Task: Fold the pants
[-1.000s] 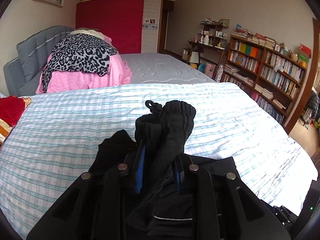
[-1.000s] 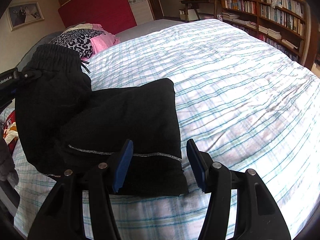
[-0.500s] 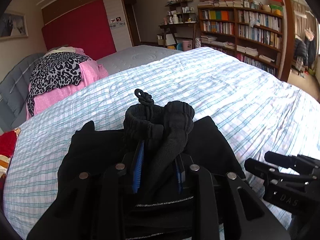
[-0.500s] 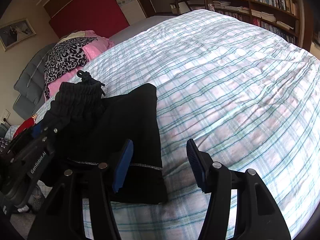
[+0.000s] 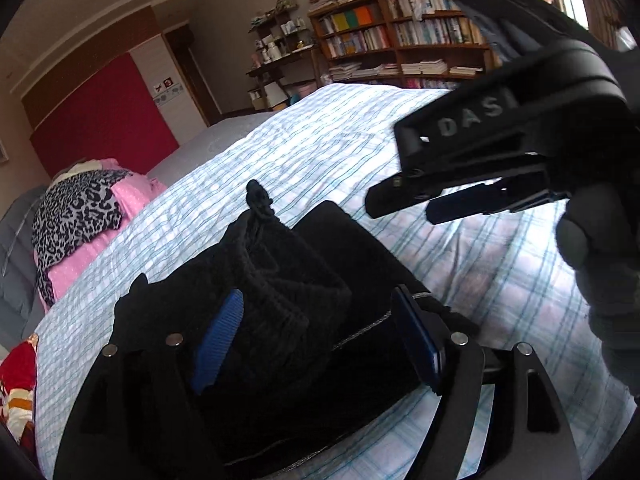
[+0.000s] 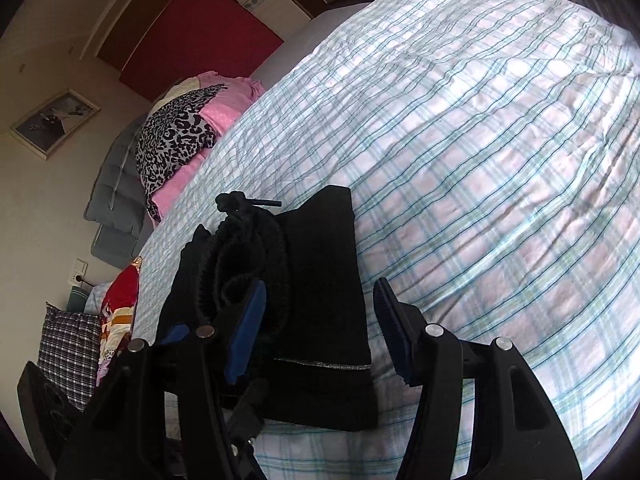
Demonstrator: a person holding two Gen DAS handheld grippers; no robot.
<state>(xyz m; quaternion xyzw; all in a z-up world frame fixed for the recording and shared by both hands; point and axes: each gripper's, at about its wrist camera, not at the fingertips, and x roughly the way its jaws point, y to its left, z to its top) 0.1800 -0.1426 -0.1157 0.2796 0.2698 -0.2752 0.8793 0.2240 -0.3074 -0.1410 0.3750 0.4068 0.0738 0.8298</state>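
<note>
Left wrist view: my left gripper (image 5: 316,340) gapes around the waistband (image 5: 280,280), releasing the pants (image 6: 320,280) folded on the bed (image 6: 500,160). Right gripper (image 6: 320,330) is open, empty. Next I'd withdraw and flatten the bundle.

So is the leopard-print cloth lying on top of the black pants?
No, the leopard-print cloth sits far off on pink bedding, apart from the black pants.

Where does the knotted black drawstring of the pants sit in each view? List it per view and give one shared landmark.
Left wrist: knotted black drawstring, centre-left, atop the bunched waistband.
Right wrist: drawstring, left of centre, above the waistband.
Shared landmark: leopard-print cloth on pink bedding.
</note>
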